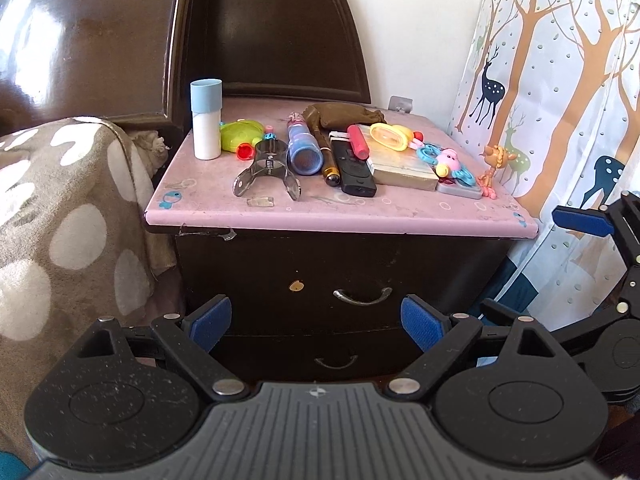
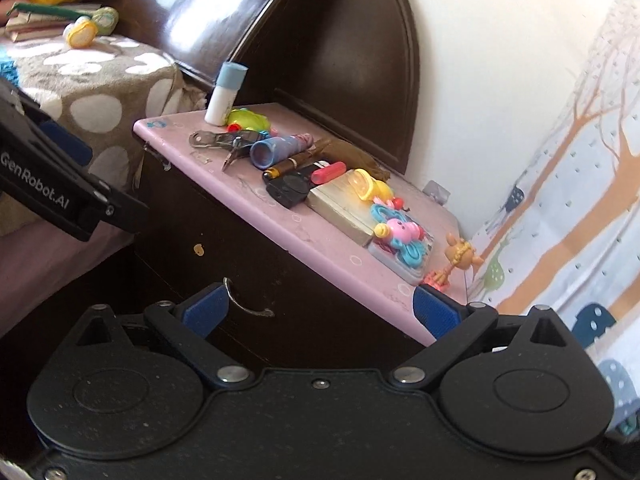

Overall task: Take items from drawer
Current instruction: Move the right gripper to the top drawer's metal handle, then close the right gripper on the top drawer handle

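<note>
2 spread tools are held before 2 closed drawers.
Nearest, the left tool (image 1: 316,322) and right tool (image 2: 320,312) are seen released and empty; beyond, the upper drawer (image 1: 340,276) is judged stiff and best taken by its slim, likely slippery metal handle (image 1: 363,298); farthest, the counter (image 1: 340,210) is crowded with small items (image 1: 348,152).
</note>
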The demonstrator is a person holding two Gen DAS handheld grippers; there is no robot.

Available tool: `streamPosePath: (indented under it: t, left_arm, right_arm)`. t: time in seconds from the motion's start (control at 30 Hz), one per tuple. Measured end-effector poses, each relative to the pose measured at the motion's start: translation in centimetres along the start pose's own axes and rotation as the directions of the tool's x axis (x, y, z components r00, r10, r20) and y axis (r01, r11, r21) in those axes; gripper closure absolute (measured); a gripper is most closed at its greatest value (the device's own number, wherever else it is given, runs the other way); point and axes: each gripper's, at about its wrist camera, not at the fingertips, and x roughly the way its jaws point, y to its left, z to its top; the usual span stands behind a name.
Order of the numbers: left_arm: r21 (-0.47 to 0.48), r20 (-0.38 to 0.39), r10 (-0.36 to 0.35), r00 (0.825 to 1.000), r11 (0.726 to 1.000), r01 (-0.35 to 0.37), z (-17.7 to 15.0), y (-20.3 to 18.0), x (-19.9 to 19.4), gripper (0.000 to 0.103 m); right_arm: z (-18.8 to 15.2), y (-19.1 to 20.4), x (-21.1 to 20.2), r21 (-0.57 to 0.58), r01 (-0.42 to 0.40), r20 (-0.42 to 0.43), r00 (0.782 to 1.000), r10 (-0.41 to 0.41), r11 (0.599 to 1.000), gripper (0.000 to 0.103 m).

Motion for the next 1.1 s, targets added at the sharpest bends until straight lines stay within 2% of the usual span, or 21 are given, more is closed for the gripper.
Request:
streamPosePath:
  t: [0.2,0.47,0.5,0.53,0.57,0.67,0.7,0.73,0.8,0.97,1.1]
  left_arm:
    - [-0.026,0.001,-0.006,1.000,1.000,0.006,-0.5,1.6,1.0,0.011]
    - [-0.032,-0.030,0.003,1.000,0.999,-0.004,-1.1,3.3,2.3,0.011]
    - [-0.037,-0.036,0.005,0.999,0.999,-0.006,-1.1,3.6,2.5,0.011]
    - [-0.041,-0.041,0.007,0.999,0.999,-0.009,-1.2,3.7,2.7,0.011]
    - [-0.043,-0.045,0.008,0.999,0.999,-0.010,-1.3,3.9,2.8,0.011]
    - [-0.048,-0.059,0.009,0.998,0.999,-0.012,-1.5,4.2,3.2,0.011]
    - [-0.050,-0.061,0.009,0.998,0.999,-0.012,-1.5,4.2,3.3,0.011]
    - [-0.053,-0.063,0.010,0.998,0.999,-0.013,-1.5,4.3,3.4,0.011]
    - [-0.057,-0.068,0.008,0.998,0.998,-0.012,-1.5,4.4,3.6,0.011]
    - [-0.073,-0.070,0.002,0.998,0.997,-0.007,-1.5,4.7,3.8,0.011]
    - [-0.089,-0.072,0.004,0.997,0.996,-0.011,-1.5,5.3,3.9,0.011]
  right_arm:
    - [-0.2,2.9,3.5,-0.251,-0.038,-0.008,0.999,0.037,0.967,0.004]
    - [-1.3,5.8,7.9,-0.480,-0.100,-0.049,0.995,0.088,0.872,0.007]
    - [-1.4,6.2,8.5,-0.506,-0.107,-0.055,0.994,0.092,0.856,0.024]
    - [-1.7,6.6,9.2,-0.532,-0.116,-0.071,0.993,0.092,0.839,0.064]
    - [-2.0,6.9,9.9,-0.557,-0.125,-0.089,0.992,0.091,0.821,0.077]
    - [-2.9,7.7,11.5,-0.604,-0.176,-0.132,0.984,0.121,0.777,0.078]
    - [-3.1,7.9,11.9,-0.610,-0.195,-0.147,0.980,0.132,0.768,0.074]
    - [-3.3,8.1,12.3,-0.620,-0.210,-0.158,0.977,0.141,0.756,0.063]
    - [-3.6,8.5,12.8,-0.645,-0.213,-0.153,0.977,0.149,0.734,0.051]
    - [-4.1,9.3,14.5,-0.676,-0.266,-0.209,0.964,0.167,0.687,0.053]
    - [-4.1,9.4,15.9,-0.669,-0.316,-0.263,0.947,0.183,0.673,0.066]
